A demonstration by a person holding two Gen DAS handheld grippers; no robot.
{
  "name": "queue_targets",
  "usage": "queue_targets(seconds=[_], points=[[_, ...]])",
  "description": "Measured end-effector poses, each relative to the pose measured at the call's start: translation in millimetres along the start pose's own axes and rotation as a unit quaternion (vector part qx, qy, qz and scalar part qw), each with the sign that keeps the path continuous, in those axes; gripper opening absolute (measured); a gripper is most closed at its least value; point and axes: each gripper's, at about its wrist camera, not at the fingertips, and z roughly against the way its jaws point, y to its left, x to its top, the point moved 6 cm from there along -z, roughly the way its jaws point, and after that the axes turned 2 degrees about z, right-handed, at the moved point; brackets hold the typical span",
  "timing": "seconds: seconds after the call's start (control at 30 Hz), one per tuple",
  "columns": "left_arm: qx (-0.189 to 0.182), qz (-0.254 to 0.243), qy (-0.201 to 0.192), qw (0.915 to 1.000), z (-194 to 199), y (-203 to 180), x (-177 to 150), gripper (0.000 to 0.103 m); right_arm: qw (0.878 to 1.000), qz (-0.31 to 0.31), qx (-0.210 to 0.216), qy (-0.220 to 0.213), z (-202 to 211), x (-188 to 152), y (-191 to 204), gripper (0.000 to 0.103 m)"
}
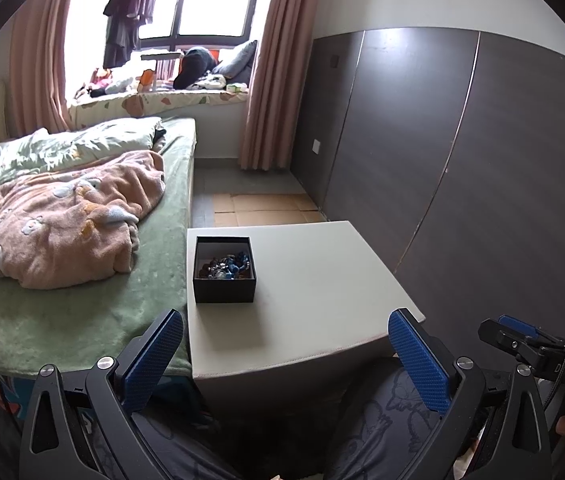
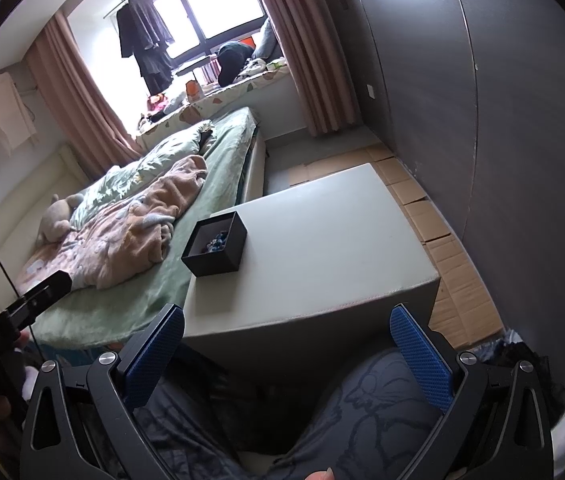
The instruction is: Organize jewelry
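A small black box (image 1: 224,288) stands on the far left part of a white table (image 1: 314,292). Inside it lies a tangle of blue and silver jewelry (image 1: 226,268). My left gripper (image 1: 286,324) hovers open in front of the table's near edge, with nothing between its blue pads. In the right wrist view the same black box (image 2: 218,260) sits at the table's (image 2: 322,248) left edge, with some jewelry (image 2: 216,243) showing over its rim. My right gripper (image 2: 288,322) is also open and empty, held low before the table. Each gripper is well short of the box.
A bed (image 1: 82,280) with a green sheet and a pink blanket (image 1: 70,216) touches the table's left side. A dark panelled wall (image 1: 462,160) runs along the right. Cardboard (image 2: 442,240) covers the floor beside the table. A person's patterned trouser legs (image 2: 362,412) are below the grippers.
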Motion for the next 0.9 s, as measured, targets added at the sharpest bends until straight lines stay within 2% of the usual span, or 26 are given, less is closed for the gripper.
queue_targets(seconds=[0.5, 0.9], points=[[0.0, 0.009, -0.007, 0.9999, 4.2, 6.0, -0.7, 0.102, 1.0, 0.007, -0.001, 0.001, 0.6, -2.1, 5.1, 0.103], [0.016, -0.001, -0.014, 0.9998, 3.8, 9.1, -3.2, 0.102, 1.0, 0.007, -0.005, 0.01, -8.6, -9.7, 2.4, 0.103]])
